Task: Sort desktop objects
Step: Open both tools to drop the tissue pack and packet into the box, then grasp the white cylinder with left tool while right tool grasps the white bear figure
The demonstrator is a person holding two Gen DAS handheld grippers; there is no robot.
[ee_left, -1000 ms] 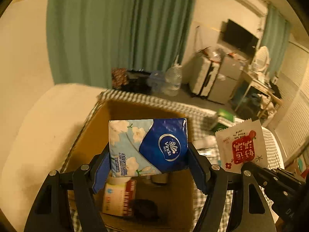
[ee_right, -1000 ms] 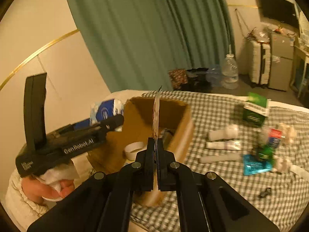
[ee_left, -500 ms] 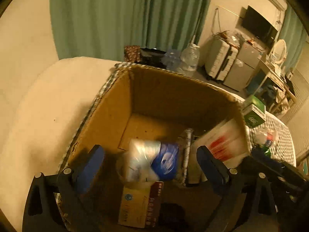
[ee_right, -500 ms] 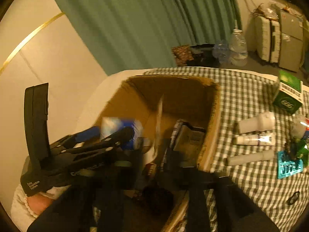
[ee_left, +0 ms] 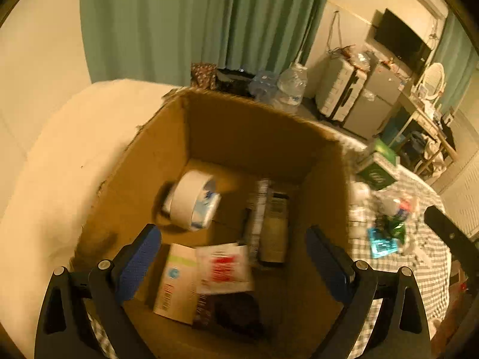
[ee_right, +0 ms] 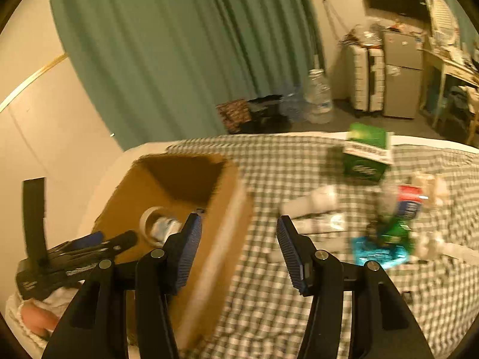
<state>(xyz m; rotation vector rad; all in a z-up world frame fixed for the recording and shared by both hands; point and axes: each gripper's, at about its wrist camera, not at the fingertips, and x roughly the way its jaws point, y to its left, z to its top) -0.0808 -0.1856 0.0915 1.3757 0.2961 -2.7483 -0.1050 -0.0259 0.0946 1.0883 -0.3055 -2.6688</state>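
Note:
The open cardboard box [ee_left: 239, 137] fills the left wrist view. On its floor lie the blue-and-white tissue pack [ee_left: 206, 209] against a white tape roll [ee_left: 184, 202], the red-and-white sachet [ee_left: 224, 269], a white carton [ee_left: 175, 281] and dark items [ee_left: 272, 227]. My left gripper [ee_left: 232, 251] hangs open over the box with nothing between its pads. My right gripper [ee_right: 239, 242] hovers above the box's right wall [ee_right: 221, 209] and the checked cloth. Its jaws are opening with nothing between them.
On the green-checked cloth [ee_right: 269, 299] to the right of the box stand a green carton [ee_right: 365, 155], white tubes [ee_right: 311, 203], a teal packet [ee_right: 377, 251] and a bottle [ee_right: 404, 200]. A hand [ee_right: 36, 317] holds the left gripper [ee_right: 83, 251] at the lower left.
The left gripper let go of the tissue pack, which dropped into the box. The right gripper released the sachet into the box and swung right toward the cloth.

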